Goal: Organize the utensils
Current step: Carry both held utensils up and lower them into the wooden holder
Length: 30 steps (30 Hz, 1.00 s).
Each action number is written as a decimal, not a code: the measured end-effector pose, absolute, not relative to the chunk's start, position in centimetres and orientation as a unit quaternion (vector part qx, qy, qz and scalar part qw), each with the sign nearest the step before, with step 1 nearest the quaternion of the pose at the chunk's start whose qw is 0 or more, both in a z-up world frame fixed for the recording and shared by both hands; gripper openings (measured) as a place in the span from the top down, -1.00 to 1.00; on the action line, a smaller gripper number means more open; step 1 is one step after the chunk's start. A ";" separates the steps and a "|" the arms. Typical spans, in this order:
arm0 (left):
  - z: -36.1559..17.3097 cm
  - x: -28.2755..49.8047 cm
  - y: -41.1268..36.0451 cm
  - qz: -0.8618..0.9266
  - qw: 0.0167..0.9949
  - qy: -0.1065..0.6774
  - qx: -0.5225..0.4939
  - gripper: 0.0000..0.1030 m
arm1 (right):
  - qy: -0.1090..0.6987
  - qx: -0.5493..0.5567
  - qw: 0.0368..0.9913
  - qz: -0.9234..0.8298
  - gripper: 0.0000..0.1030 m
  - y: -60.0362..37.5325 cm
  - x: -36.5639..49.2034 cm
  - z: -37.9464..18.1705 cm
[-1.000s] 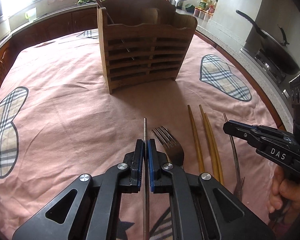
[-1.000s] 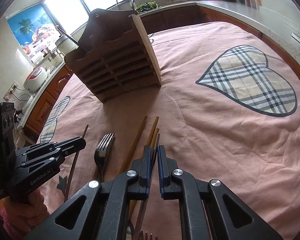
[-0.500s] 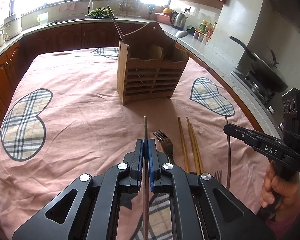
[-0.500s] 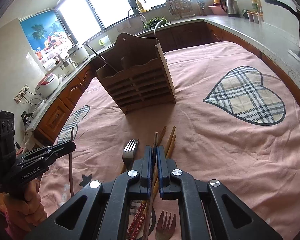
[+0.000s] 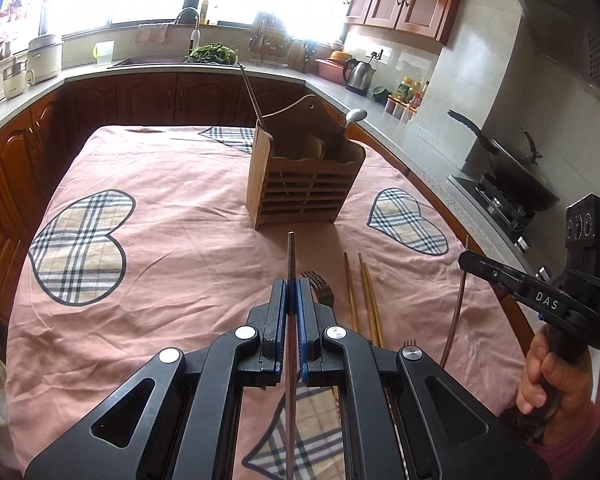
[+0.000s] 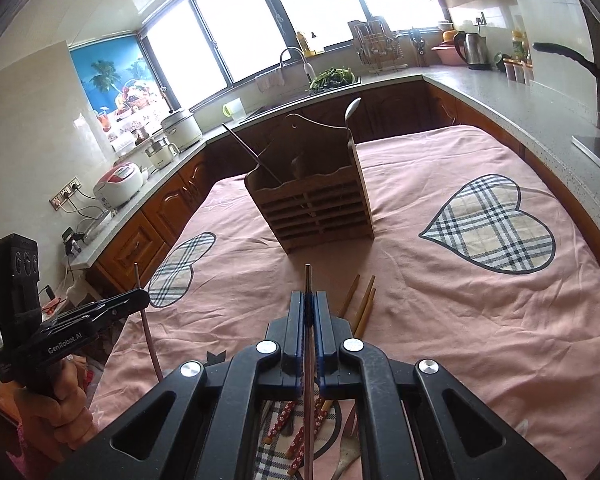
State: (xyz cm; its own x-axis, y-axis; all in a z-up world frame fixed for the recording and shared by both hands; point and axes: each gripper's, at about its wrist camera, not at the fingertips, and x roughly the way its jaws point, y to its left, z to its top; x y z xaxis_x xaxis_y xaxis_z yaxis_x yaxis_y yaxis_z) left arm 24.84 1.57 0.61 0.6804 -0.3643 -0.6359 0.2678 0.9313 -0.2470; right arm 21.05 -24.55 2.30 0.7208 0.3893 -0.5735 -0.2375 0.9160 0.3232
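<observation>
My left gripper (image 5: 291,294) is clamped on one metal chopstick (image 5: 291,256), its long axis aimed straight at the wooden caddy (image 5: 304,188) ahead on the cloth. My right gripper (image 6: 309,304) pinches its mate (image 6: 308,280), same heading; neither looks nearer.

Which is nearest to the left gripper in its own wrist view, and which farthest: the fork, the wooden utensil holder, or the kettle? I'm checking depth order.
From the left gripper:
1. Fork, on the cloth just right of the fingertips.
2. Wooden utensil holder, standing ahead at mid-table.
3. Kettle, on the far counter, right of the holder.
</observation>
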 end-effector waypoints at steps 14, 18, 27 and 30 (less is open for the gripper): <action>2.7 22.2 2.2 -0.175 0.927 0.322 -0.073 0.92 | 0.294 0.108 0.933 0.178 0.92 -24.6 18.5 4.6; 3.2 22.0 2.4 -0.174 0.931 0.313 -0.075 0.92 | 0.285 0.109 0.936 0.177 0.92 -24.7 18.2 5.0; 4.4 22.2 2.7 -0.171 0.938 0.288 -0.093 0.92 | 0.261 0.116 0.943 0.173 0.92 -25.1 18.2 5.8; 4.7 22.5 2.8 -0.170 0.939 0.281 -0.100 0.92 | 0.253 0.117 0.945 0.172 0.92 -25.1 18.4 6.2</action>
State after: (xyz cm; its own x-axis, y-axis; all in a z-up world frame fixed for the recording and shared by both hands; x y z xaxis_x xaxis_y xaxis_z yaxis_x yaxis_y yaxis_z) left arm 22.51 2.79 4.72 0.7841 -0.3756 -0.4942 0.2629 0.9221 -0.2838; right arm 18.40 -25.11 6.16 0.8129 0.3843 -0.4376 -0.2657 0.9134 0.3085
